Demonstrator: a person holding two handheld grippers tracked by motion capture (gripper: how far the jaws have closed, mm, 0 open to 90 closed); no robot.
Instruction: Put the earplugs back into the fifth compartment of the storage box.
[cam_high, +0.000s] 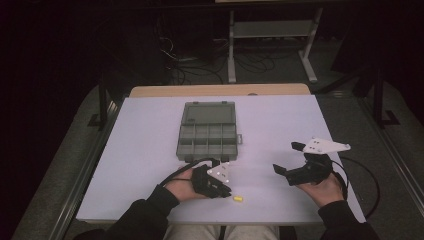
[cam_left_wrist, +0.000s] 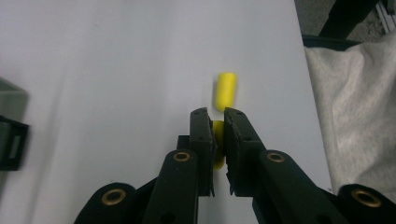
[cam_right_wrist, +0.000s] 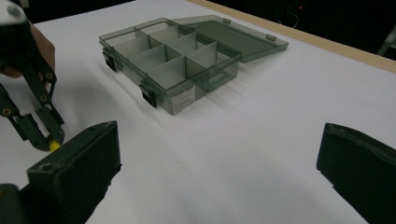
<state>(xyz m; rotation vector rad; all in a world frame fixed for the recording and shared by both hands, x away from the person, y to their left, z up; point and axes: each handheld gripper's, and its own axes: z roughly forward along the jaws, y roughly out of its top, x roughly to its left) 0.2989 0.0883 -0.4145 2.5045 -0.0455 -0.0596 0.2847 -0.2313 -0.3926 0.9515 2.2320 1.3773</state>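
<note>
My left gripper (cam_left_wrist: 215, 114) is shut on a small yellow cylinder (cam_left_wrist: 217, 135), pinched between the pads just above the white table. A second yellow cylinder (cam_left_wrist: 225, 91) lies loose on the table right beyond the fingertips. From above, the left gripper (cam_high: 226, 192) sits near the table's front edge with the loose cylinder (cam_high: 238, 199) beside its tips. My right gripper (cam_high: 288, 157) is held off to the right, jaws wide open and empty. In the right gripper view those open jaws (cam_right_wrist: 219, 140) frame the table, with the left gripper (cam_right_wrist: 51, 140) and a bit of yellow (cam_right_wrist: 54, 146) at far left.
A grey translucent organizer box (cam_high: 181, 145) with several empty compartments stands mid-table, lid open and lying flat behind it; its front wall (cam_right_wrist: 187, 95) faces my right gripper. The table's front edge (cam_high: 215, 220) is close to the left hand. Cables trail from both grippers.
</note>
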